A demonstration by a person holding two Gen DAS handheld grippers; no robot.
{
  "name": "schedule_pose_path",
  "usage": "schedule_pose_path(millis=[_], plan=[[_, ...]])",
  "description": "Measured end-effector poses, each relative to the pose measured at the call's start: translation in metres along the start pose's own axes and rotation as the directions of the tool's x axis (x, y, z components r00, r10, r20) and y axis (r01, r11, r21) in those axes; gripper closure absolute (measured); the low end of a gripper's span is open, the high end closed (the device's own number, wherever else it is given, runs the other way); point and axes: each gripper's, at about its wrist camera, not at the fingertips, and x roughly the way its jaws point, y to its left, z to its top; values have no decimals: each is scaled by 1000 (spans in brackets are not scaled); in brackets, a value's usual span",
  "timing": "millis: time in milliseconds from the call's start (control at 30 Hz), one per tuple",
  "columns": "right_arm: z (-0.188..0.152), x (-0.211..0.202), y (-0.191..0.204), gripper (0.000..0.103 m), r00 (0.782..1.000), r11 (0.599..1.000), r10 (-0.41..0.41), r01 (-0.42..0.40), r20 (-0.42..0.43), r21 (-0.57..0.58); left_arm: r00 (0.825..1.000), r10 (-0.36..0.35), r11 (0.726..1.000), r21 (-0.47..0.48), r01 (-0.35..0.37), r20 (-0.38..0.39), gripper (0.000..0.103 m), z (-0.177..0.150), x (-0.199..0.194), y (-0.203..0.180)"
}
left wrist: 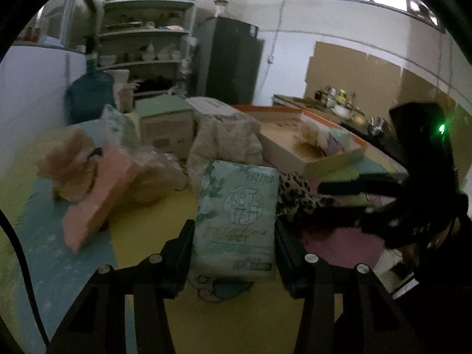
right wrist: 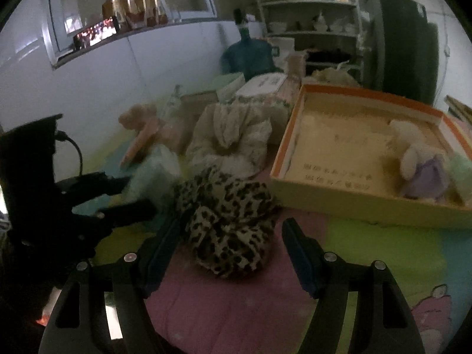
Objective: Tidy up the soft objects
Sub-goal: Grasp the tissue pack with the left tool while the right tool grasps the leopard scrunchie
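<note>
Two tongs in play, one item each.

Item 1: pale green tissue pack (left wrist: 236, 221), upright between the fingers of my left tongs (left wrist: 234, 243); both pads sit against its sides, so I judge it grasped. It stands at 6 o'clock in the left view, on the yellow patch of the tabletop (left wrist: 138, 236).

Item 2: leopard-print cloth (right wrist: 230, 224), bunched on the pink patch, lying inside my right tongs (right wrist: 233, 239). Those are released: the left finger is beside the cloth, the right finger stands apart.

Item 3: orange-rimmed cardboard tray (right wrist: 371, 206), at 2 o'clock in the right view, already holding a white plush toy (right wrist: 413, 153) near its far corner.

Step in hand, by my judgement: picking up soft goods for the tray. Next move calls for lifting the pack clear and carrying it toward 2 o'clock, and for clenching the right tongs on the cloth.
</note>
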Motion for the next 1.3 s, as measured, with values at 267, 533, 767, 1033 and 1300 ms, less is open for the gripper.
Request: schedule_pose_path(millis=[267, 533, 767, 1033, 1300], plan=[[-1, 5, 6, 80, 998, 998, -54, 53, -31, -17, 996, 62, 997, -50, -59, 59, 53, 10, -15, -1], [5, -11, 13, 90, 999, 999, -17, 18, 32, -27, 991, 84, 995, -64, -78, 101, 53, 19, -28, -8], [20, -37, 13, 91, 991, 1000, 0, 4, 132, -31, 986, 110, 991, -89, -99, 122, 53, 32, -35, -14], [35, -68, -6, 91, 970, 999, -48, 48, 238, 3, 984, 103, 991, -96, -89, 147, 53, 57, -31, -30], [45, -99, -46, 91, 936, 990, -131, 108, 326, 87, 986, 40, 995, -96, -24, 163, 54, 94, -13, -51]])
